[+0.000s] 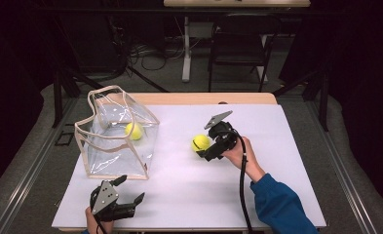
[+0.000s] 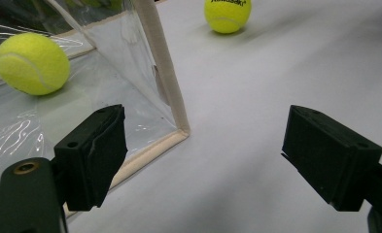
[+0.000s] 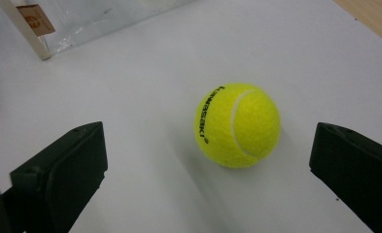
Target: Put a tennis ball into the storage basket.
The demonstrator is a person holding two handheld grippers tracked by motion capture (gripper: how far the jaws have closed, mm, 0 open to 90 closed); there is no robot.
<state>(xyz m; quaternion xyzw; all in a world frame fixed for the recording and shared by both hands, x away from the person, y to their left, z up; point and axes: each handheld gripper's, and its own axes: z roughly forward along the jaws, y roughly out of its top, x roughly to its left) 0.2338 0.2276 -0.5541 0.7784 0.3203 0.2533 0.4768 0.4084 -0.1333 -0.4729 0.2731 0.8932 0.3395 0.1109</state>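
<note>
At the center of the high view, the right gripper (image 1: 204, 148) sits with its jaws spread wide, a yellow tennis ball (image 1: 200, 142) resting on the white table (image 1: 257, 195) between them, untouched. A 2nd ball (image 1: 134, 130) lies inside the clear bag (image 1: 116, 146) at left. At lower left, the left gripper (image 1: 129, 190) is spread too, holding nothing.
</note>
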